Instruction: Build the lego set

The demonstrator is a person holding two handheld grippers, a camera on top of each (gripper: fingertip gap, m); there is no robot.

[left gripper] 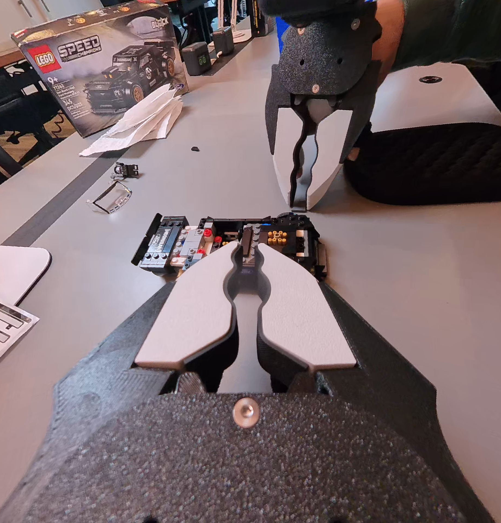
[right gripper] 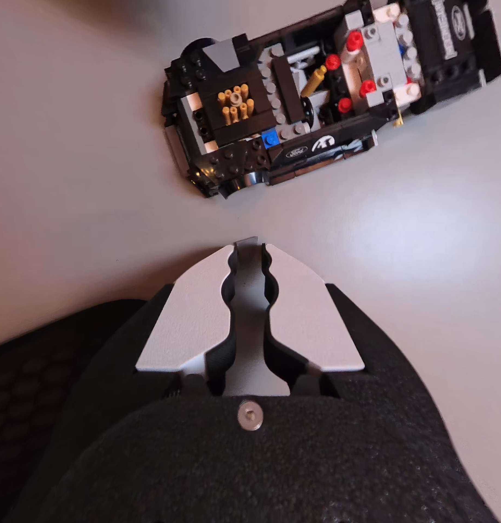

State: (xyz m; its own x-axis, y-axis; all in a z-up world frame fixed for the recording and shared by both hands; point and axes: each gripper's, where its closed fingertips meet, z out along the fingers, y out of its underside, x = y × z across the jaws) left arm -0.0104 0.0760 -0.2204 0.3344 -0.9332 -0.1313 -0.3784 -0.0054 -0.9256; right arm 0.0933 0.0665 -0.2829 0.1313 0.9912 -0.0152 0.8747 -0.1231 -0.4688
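Grey tabletop [left gripper: 385, 311] carries a half-built black brick car [left gripper: 232, 243], overlapped by the left gripper [left gripper: 248, 249], slightly parted; the right gripper [right gripper: 249, 244] apparently pinches a small flat grey piece [right gripper: 246, 246] nearby.

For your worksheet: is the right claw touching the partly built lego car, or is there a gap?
Apart. The right wrist view shows bare table between the right claw and the lego car.
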